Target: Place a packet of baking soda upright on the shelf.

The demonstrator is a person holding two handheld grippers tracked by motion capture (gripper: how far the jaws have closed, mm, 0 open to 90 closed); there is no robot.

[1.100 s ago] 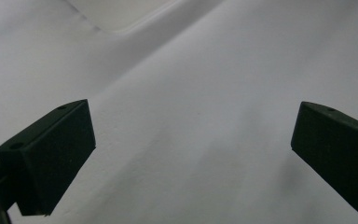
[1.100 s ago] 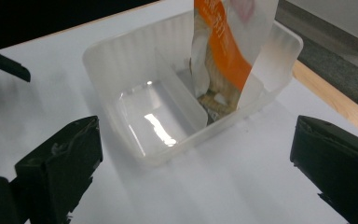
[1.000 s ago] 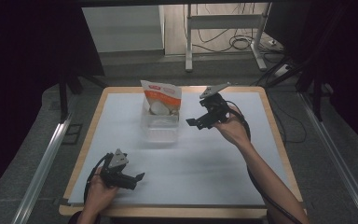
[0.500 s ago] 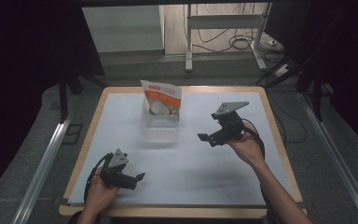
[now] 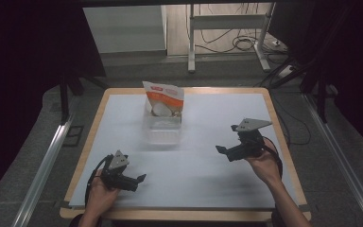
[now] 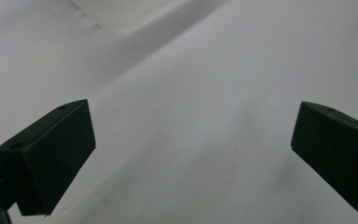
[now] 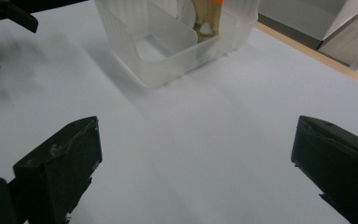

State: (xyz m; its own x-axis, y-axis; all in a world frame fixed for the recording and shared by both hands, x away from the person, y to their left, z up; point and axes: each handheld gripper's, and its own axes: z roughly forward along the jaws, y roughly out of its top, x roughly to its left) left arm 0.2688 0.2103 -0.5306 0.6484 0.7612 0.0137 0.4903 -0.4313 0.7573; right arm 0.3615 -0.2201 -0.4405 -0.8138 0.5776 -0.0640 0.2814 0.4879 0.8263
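Right claw point(image 5: 223, 152) open and empty, left claw point(image 5: 141, 179) open, clear bin point(image 5: 162, 131) with pouch point(image 5: 164, 99) between, bare white mat point(image 5: 203, 165)

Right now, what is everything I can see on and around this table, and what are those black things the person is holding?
Table: one, white top with a wooden rim, centre of the high view.
Clear plastic container: one, see-through with an inner divider, far middle of the table.
Pouch: one, white and orange, standing in the far end of the container.
Metal stand: one, grey, on the floor beyond the table.
Cables: several, black, on the floor by the stand.
Left gripper: one, black, near left of the table, jaws open, holding nothing.
Right gripper: one, black, right side of the table, jaws open, holding nothing.
Hands: two, one on the left gripper, one on the right.
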